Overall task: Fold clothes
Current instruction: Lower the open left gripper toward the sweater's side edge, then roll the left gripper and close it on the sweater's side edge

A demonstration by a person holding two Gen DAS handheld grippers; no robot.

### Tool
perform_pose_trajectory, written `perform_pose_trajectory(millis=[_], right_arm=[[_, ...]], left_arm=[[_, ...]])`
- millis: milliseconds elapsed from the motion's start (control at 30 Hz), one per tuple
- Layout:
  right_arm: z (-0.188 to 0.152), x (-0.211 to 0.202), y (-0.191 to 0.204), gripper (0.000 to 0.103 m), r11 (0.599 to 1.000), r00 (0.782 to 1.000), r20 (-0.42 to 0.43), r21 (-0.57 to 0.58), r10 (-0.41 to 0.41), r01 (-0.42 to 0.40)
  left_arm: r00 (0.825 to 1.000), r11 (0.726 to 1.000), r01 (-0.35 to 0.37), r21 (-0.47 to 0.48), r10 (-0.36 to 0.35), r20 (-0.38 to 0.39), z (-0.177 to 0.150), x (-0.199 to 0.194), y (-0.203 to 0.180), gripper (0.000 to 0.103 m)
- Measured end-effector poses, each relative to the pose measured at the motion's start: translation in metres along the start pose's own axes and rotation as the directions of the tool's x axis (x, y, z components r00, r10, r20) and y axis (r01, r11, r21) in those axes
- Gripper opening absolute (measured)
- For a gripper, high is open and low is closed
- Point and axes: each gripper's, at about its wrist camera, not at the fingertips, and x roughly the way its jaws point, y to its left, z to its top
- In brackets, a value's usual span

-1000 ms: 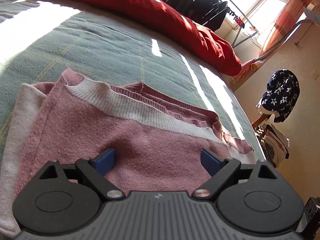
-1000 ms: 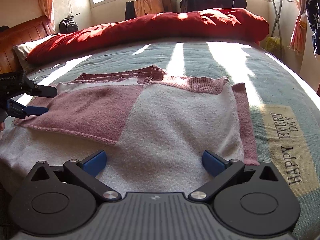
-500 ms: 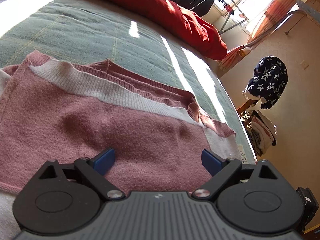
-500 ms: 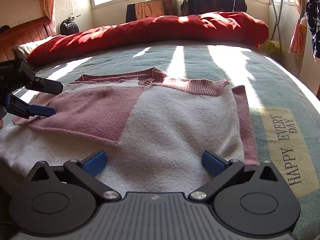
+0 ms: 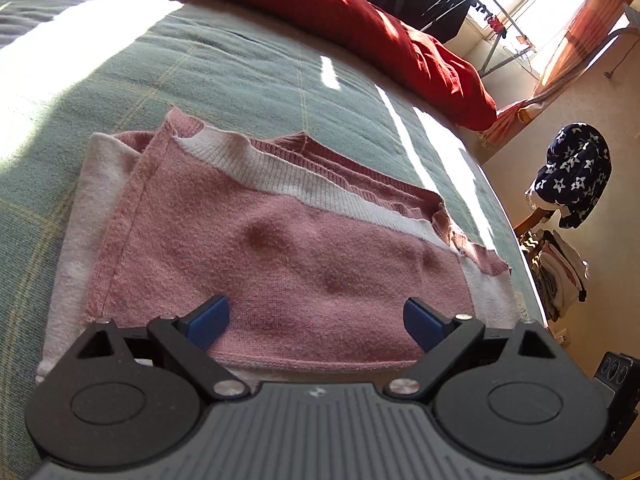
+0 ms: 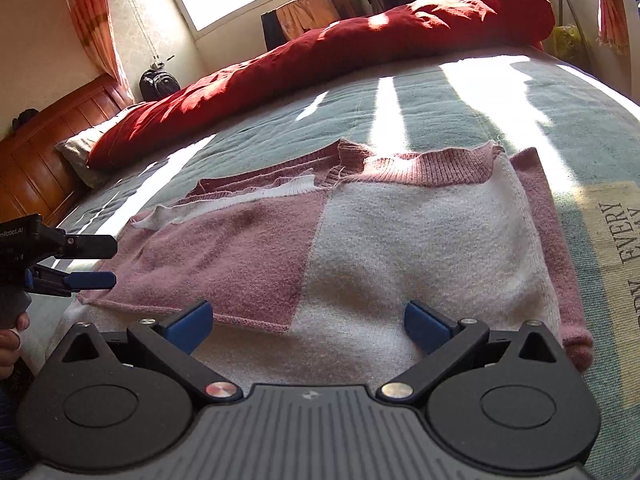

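A pink and white knitted sweater [image 6: 400, 240] lies flat on the bed, with its pink panel [image 5: 280, 264] folded over the white body. My left gripper [image 5: 316, 320] hovers open over the near edge of that pink panel, with nothing between its blue pads. It also shows in the right wrist view, where the left gripper [image 6: 108, 262] stands open at the sweater's left edge. My right gripper [image 6: 308, 322] is open above the sweater's near hem, holding nothing.
A green-grey bedspread [image 5: 240, 72] covers the bed, with a rolled red duvet [image 6: 360, 36] along the far side. A wooden headboard [image 6: 44, 148] is at the left. The bed edge drops to the floor by a star-patterned garment [image 5: 572, 172]. A person's hand [image 6: 10, 340] holds the left gripper.
The left wrist view has swung back left, so the sweater's left white edge shows again. The right gripper has tilted and come closer to the hem. Both stayed open.
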Motion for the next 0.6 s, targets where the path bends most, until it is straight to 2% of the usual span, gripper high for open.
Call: perform_pose_trajectory(millis=[100, 200, 367, 500, 600], right_arm=[[0.0, 0.001, 0.001, 0.103, 1.0, 1.0, -0.008, -0.008, -0.01, 0.01], [0.001, -0.002, 0.003, 0.103, 0.999, 1.0, -0.016, -0.041, -0.008, 0.008], [-0.001, -0.027, 0.016, 0.103, 0.997, 0.998, -0.042, -0.062, -0.045, 0.042], [-0.007, -0.053, 0.026, 0.103, 0.998, 1.0, -0.009, -0.067, 0.02, -0.021], [-0.006, -0.06, 0.031, 0.103, 0.997, 0.999, 0.0, -0.071, 0.033, -0.033]], left_arm=[[1.0, 1.0, 0.029, -0.009, -0.029, 0.013, 0.0, -0.006, 0.002, 0.094], [0.999, 0.999, 0.035, 0.026, -0.035, 0.018, 0.006, -0.021, -0.001, 0.094], [0.997, 1.0, -0.017, 0.026, 0.015, 0.08, 0.02, -0.061, 0.022, 0.094], [0.994, 0.998, -0.053, -0.039, 0.057, 0.091, 0.029, -0.073, 0.059, 0.094], [0.997, 0.993, -0.02, -0.12, 0.028, 0.068, 0.028, -0.068, 0.088, 0.094]])
